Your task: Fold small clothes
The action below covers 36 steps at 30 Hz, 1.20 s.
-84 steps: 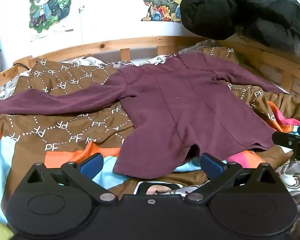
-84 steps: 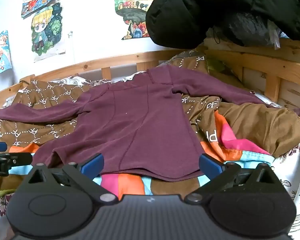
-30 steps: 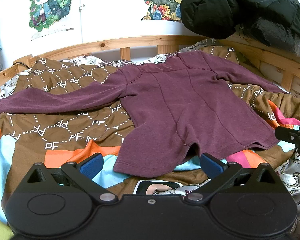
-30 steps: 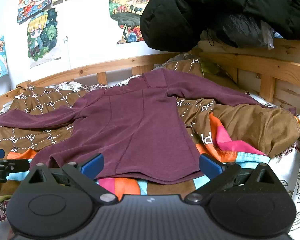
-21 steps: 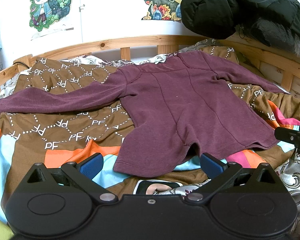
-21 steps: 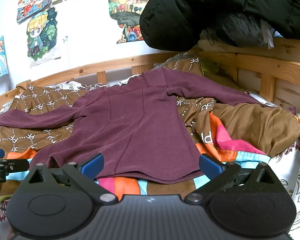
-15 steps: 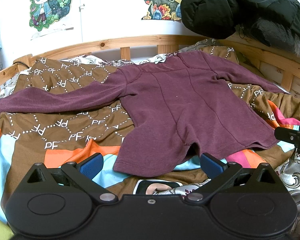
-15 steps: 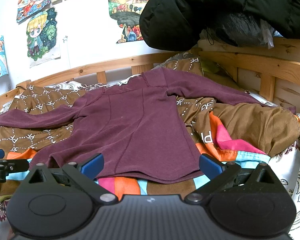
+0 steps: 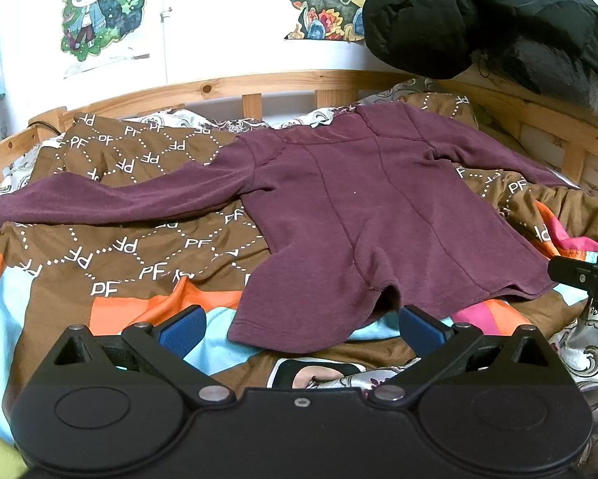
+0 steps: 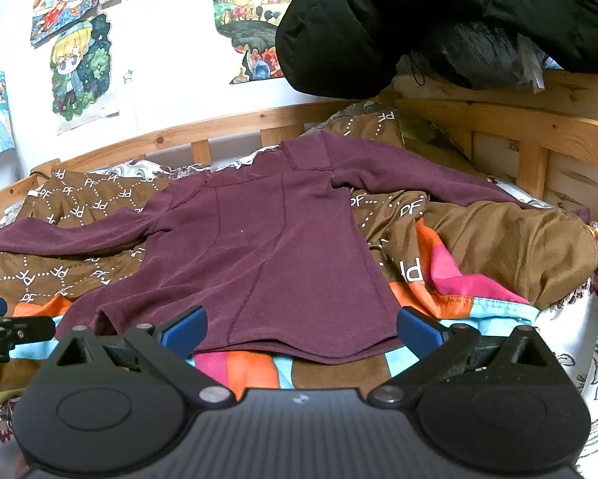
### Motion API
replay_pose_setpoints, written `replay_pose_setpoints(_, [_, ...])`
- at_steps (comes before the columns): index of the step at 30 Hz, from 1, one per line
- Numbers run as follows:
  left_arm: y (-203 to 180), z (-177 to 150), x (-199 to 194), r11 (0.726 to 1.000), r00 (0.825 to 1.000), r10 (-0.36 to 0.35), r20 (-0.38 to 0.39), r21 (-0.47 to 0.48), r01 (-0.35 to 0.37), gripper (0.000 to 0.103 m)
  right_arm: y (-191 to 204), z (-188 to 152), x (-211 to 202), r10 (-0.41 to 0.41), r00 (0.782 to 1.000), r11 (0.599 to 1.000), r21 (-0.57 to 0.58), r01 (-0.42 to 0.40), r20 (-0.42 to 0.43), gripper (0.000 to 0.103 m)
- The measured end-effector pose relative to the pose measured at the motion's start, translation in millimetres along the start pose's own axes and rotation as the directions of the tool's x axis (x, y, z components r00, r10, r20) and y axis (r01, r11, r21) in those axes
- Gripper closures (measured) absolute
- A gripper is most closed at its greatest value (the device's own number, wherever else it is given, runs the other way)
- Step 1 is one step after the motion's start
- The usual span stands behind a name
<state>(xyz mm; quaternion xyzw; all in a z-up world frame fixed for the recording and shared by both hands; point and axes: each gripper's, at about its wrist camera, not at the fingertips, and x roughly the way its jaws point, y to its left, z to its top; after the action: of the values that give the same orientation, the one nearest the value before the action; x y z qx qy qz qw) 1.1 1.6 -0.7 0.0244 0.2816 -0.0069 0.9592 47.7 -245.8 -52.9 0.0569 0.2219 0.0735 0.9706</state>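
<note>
Fingers (image 9: 181, 325) spread wide, just short of the shirt (image 9: 363, 215) hem.

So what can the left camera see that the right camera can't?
Only the left wrist view shows a printed face on the bedding just below the shirt's hem, plus the tip of the right gripper at its right edge. Only the right wrist view shows the red-haired cartoon poster high on the wall, plus the left gripper at its left edge. Both show the purple shirt spread flat with sleeves out, the brown PF blanket, the black jacket, and open jaws touching nothing.
</note>
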Motion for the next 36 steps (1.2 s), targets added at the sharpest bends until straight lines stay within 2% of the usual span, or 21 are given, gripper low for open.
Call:
replay_pose_setpoints(14, [2,2,8,1.000,0.999,0.030,-0.022,0.004,-0.030,0.001,0,1,0,0.012,1.000,1.000,0.017,-0.012,-0.009,0.000])
replay_pose_setpoints(19, [3,30,19,0.998,0.998,0.050,-0.044,0.051,-0.048,0.001,-19,16,-1,-0.007,0.999,0.994,0.112,0.004,0.031,0.000])
replay_pose_setpoints(25, [3,93,40,0.991,0.992,0.075,-0.107,0.120,-0.062,0.001,-64,46,1,-0.055,0.993,0.971,0.236,0.028,0.108,0.000])
replay_pose_setpoints(28, [2,118,49,0.991,0.990,0.089,-0.111,0.114,-0.077,0.001,-99,61,5,-0.113,0.985,0.948,0.310,0.067,0.132,0.000])
replay_pose_setpoints(32, [-12,129,74,0.991,0.990,0.079,-0.117,0.119,-0.065,0.001,-146,77,20,-0.243,0.961,0.885,0.435,0.165,0.130,0.000])
replay_pose_setpoints(34, [-21,126,90,0.992,0.990,0.074,-0.118,0.114,-0.060,0.001,-165,82,34,-0.252,0.960,0.850,0.502,0.159,0.123,0.000])
replay_pose_setpoints(36, [-26,122,105,0.994,0.989,0.057,-0.133,0.098,-0.045,0.001,-180,85,50,-0.234,0.962,0.814,0.569,0.114,0.142,0.000])
